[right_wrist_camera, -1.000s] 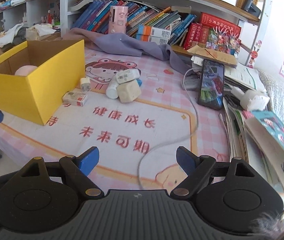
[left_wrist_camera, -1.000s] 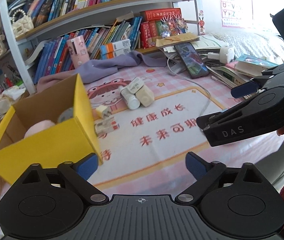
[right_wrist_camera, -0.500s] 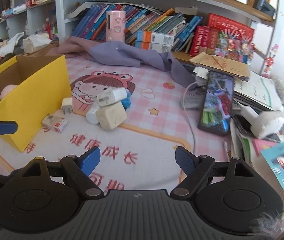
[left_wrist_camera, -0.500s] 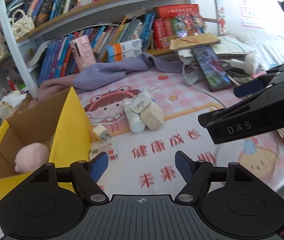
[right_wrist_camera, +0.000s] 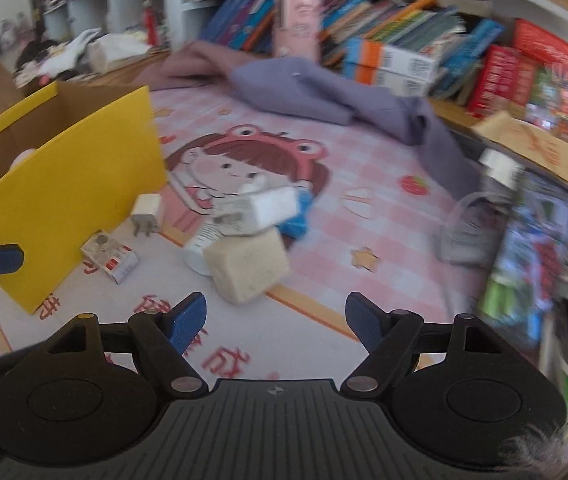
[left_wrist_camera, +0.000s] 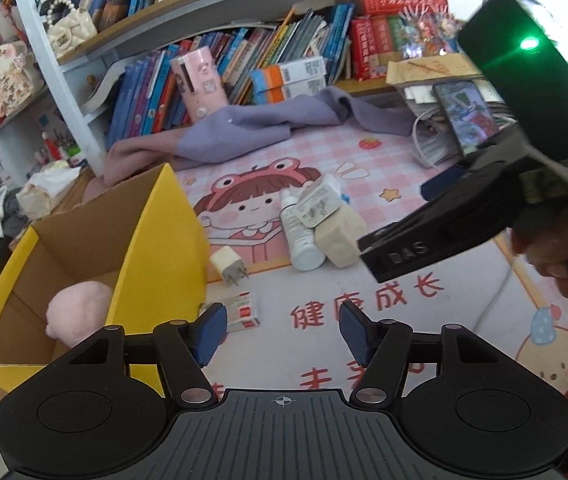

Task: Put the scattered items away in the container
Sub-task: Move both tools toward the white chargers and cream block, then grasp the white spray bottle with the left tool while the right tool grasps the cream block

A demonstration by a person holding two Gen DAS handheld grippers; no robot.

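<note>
A yellow cardboard box stands at the left with a pink plush toy inside. Beside it on the pink mat lie a white charger plug, a small red-and-white packet, a white bottle, a beige block and a white labelled box on top. My left gripper is open just before the packet. My right gripper is open just before the beige block.
A purple cloth lies at the mat's back below bookshelves. A phone, a white cable and stacked papers sit at the right. The right gripper's body crosses the left wrist view.
Both grippers have moved forward and lower toward the scattered items. The pile and the packet now look much closer. The right wrist view is blurred by motion.
</note>
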